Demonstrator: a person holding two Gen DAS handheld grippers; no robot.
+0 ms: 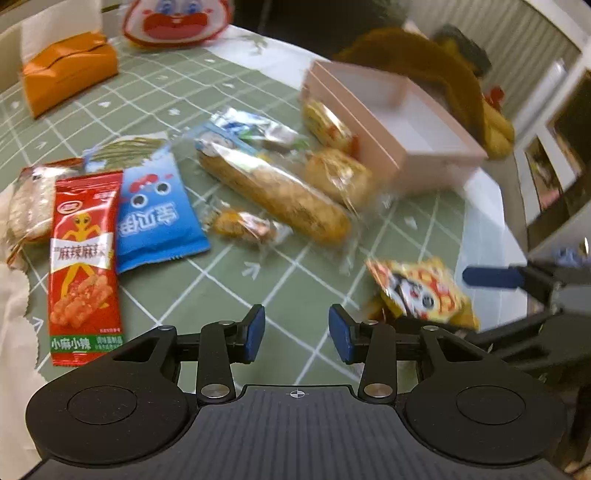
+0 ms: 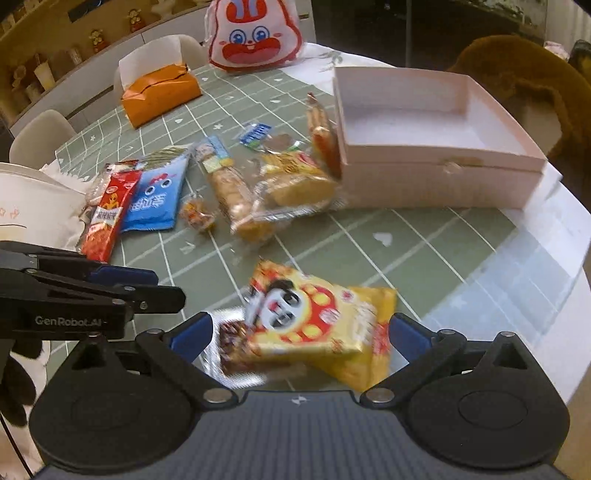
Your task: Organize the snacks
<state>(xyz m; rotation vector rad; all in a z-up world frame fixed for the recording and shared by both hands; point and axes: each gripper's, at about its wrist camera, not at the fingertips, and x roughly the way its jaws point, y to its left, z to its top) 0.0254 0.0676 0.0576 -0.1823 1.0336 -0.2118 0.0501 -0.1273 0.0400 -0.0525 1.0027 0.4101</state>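
A round table point(image 2: 436, 236) with a green checked cloth carries everything. At 1 o'clock stands an open pink box point(image 2: 436, 147). Snack packets lie at the centre: a long biscuit pack point(image 2: 232, 192), a blue packet point(image 2: 159, 195), a red packet point(image 2: 107, 221). An orange tissue pack point(image 2: 159, 92) lies at 10 o'clock, a rabbit bag point(image 2: 255, 33) at 12, yellow packets point(image 2: 314, 317) at 6.

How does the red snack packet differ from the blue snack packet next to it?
The red snack packet is long and narrow; the blue snack packet is wider and shorter. The red one shows an orange alien figure; the blue one shows cartoon eyes. The red packet's edge overlaps the blue one. Both lie flat on the green checked tablecloth, outside the pink box.
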